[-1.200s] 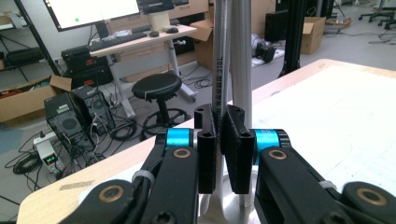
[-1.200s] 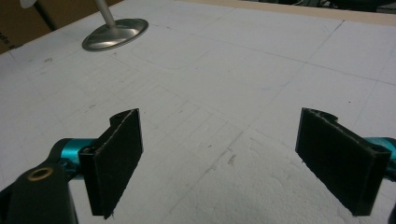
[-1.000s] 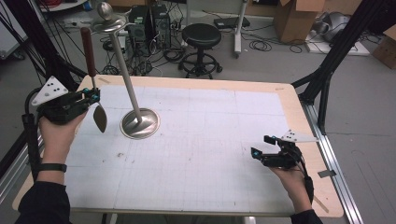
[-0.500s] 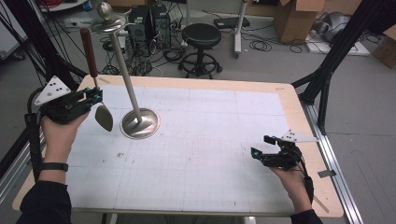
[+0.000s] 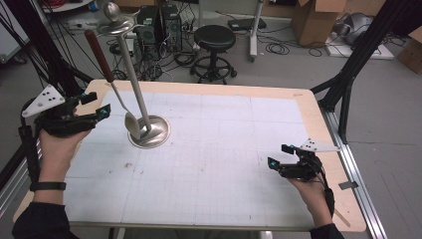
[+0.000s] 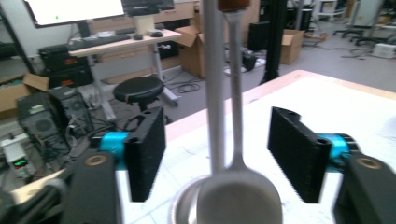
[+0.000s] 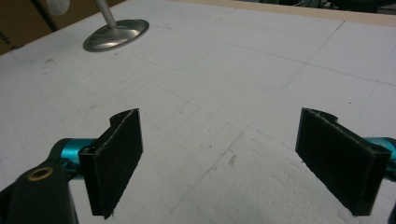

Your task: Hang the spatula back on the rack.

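Note:
A metal stand (image 5: 149, 133) with a round base and a slanted pole rises at the table's back left. A spoon (image 5: 132, 125) with a brown wooden handle slopes down from the stand's head, and its bowl rests against the pole at the base. My left gripper (image 5: 97, 105) is just left of the spoon. Its jaws have just been opening and are open, touching nothing. In the left gripper view the spoon (image 6: 238, 193) and pole (image 6: 214, 93) stand ahead of the left gripper (image 6: 217, 154). My right gripper (image 5: 278, 156) rests open near the front right, and the right gripper (image 7: 219, 163) holds nothing.
The white gridded mat (image 5: 219, 164) covers the wooden table (image 5: 318, 124). Beyond the far edge stand a black stool (image 5: 214, 37), computer cases and cardboard boxes. The stand's base (image 7: 116, 35) lies far ahead in the right gripper view.
The left gripper has let go of the spoon's shaft and opened. The spoon's bowl has swung right, from beside the gripper to the stand's pole. The right gripper has not moved.

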The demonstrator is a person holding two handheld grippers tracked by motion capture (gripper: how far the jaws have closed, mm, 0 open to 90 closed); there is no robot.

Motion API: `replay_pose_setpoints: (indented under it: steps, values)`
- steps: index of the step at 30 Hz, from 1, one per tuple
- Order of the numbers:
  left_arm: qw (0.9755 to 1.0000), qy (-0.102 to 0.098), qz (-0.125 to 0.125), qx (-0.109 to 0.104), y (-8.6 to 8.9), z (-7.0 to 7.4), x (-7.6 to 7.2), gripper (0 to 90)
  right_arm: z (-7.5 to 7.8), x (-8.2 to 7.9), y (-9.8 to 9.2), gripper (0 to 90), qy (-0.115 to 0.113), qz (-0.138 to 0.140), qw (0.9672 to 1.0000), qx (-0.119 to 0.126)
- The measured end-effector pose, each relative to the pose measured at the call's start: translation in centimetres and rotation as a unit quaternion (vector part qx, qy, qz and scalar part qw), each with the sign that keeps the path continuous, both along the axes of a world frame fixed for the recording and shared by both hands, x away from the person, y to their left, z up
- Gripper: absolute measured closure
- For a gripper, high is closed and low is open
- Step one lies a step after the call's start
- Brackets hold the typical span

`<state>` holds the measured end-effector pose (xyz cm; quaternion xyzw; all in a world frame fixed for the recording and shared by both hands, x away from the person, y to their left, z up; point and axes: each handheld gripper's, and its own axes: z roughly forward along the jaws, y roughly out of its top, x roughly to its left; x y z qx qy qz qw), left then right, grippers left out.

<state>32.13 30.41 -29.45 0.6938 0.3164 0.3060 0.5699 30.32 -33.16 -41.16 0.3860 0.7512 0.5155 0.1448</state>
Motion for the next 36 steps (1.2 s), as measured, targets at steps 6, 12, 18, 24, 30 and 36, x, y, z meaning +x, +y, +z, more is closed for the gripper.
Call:
replay_pose_setpoints:
  steps: [6, 12, 18, 24, 30, 36]
  values:
    - [0.9995, 0.0, -0.03, -0.011, -0.1, -0.6, -1.8, 29.0, 0.0, 0.0, 0.0, 14.0, 0.001, 0.0, 1.0, -0.001]
    - [0.9983, 0.008, -0.057, -0.013, -0.7, -2.2, -3.6, 24.7, 0.0, 0.0, 0.1, 14.1, 0.002, -0.003, 1.0, 0.0]
    - [0.997, 0.016, -0.075, -0.01, -2.0, -4.5, -4.8, 21.2, 0.0, -0.1, 0.2, 14.0, -0.001, 0.003, 1.0, -0.002]
    - [0.9964, 0.023, -0.082, -0.001, -3.2, -7.0, -5.6, 19.9, 0.0, -0.2, 0.3, 14.0, -0.002, 0.006, 1.0, -0.003]
    - [0.9961, 0.025, -0.084, -0.011, -3.5, -8.9, -5.9, 19.7, -0.1, -0.2, 0.4, 14.0, 0.0, 0.007, 0.9999, -0.009]
    - [0.9961, 0.026, -0.084, -0.011, -3.7, -9.9, -6.0, 19.6, -0.3, -0.1, 0.7, 14.0, 0.001, 0.007, 0.9997, -0.023]
